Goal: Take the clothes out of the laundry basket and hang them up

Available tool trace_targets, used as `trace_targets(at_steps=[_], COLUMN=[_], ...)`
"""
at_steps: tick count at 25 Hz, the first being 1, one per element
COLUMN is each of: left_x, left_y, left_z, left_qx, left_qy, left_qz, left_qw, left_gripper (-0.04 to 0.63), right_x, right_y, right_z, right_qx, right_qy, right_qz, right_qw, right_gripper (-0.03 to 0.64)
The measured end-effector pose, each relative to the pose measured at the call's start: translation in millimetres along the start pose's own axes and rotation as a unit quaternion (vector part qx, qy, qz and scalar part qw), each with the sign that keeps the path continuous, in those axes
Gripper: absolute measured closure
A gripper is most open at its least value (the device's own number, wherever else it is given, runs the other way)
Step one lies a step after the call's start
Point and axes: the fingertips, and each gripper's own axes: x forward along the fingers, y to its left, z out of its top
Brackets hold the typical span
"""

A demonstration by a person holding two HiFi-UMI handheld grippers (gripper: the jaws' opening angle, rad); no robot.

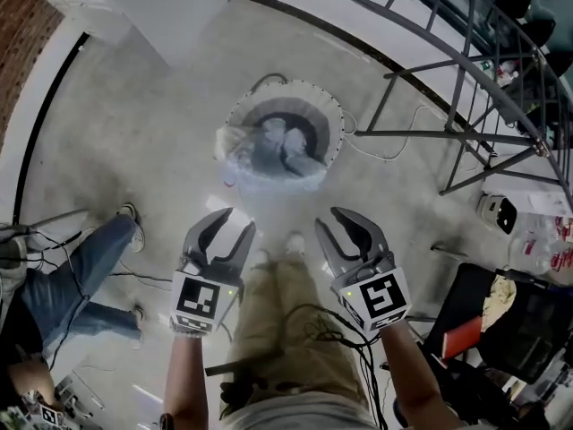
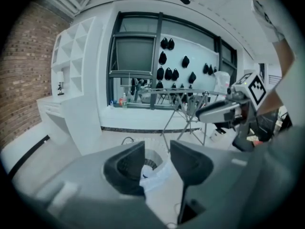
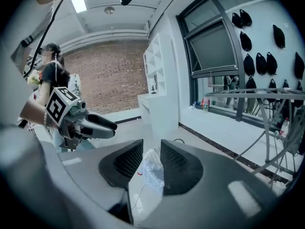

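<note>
Reach step judged in hand: left claw (image 1: 235, 222) and right claw (image 1: 333, 220) are held apart, empty, short of the laundry basket (image 1: 335, 119); clothes (image 1: 285, 141) to be gripped next.

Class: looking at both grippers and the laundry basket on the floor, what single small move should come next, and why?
Probably reach the left gripper forward and down into the laundry basket. Both it and the right gripper are open, empty and short of the basket, and the clothes lie inside it.
</note>
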Motion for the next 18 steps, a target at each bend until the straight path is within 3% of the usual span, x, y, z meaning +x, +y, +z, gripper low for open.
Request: trace_targets(at_steps=[9,18], left_x=[43,103], left_y=[30,62], left_z=[-73,-170], left_qx=[-0.017,-0.043], left_qy=[0.040,0.076], left_qz=[-0.014,0.004], left_qw=[0.9990,0.9962], left_gripper=[0.426,0.417], right_x=[45,100], right_y=[-7,-20], right_z=[-33,-77], right_qx=[0.012,-0.002], right_qy=[0.010,0.015], right_qz=[-0.006,0.008], right_qw=[1.000,1.000], right_gripper=[0.515,0.517])
